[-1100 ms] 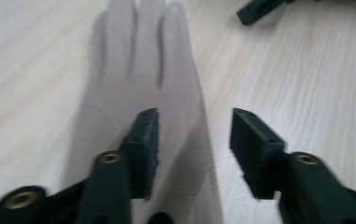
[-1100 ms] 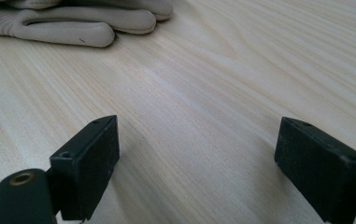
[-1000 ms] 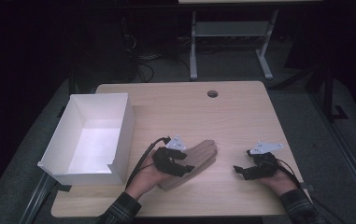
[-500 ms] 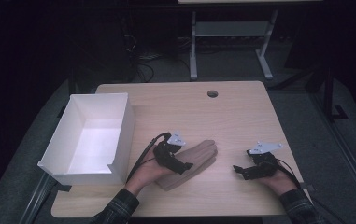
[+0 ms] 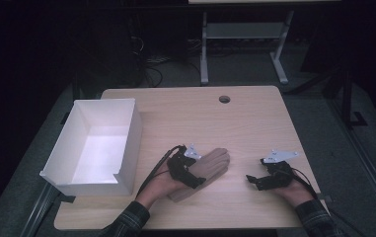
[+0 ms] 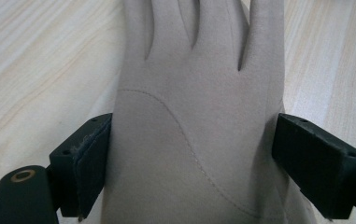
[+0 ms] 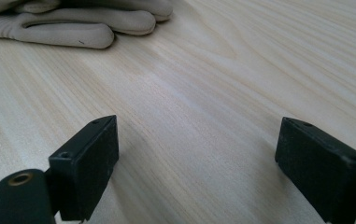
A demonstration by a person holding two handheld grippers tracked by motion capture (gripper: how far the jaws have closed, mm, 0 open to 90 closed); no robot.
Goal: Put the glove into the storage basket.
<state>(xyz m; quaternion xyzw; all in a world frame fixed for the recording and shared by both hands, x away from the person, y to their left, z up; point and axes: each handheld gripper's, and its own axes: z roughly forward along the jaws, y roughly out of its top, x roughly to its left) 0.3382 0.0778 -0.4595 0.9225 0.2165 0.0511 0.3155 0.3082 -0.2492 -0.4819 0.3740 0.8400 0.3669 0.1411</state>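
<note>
Since the earlier frame, the left gripper (image 5: 195, 165) has sunk lower over the beige glove (image 5: 210, 168), and its jaws have just been opening. In the left gripper view they stand wide apart on either side of the glove's palm (image 6: 194, 140), with the pads at or just beside its edges; whether they press on it cannot be told. The glove lies flat on the tabletop (image 5: 254, 123), fingers pointing away from the person, right of the white box (image 5: 96, 148). The right gripper (image 5: 257, 180) has kept its place, resting low on the tabletop near the glove, jaws wide apart with nothing between them.
</note>
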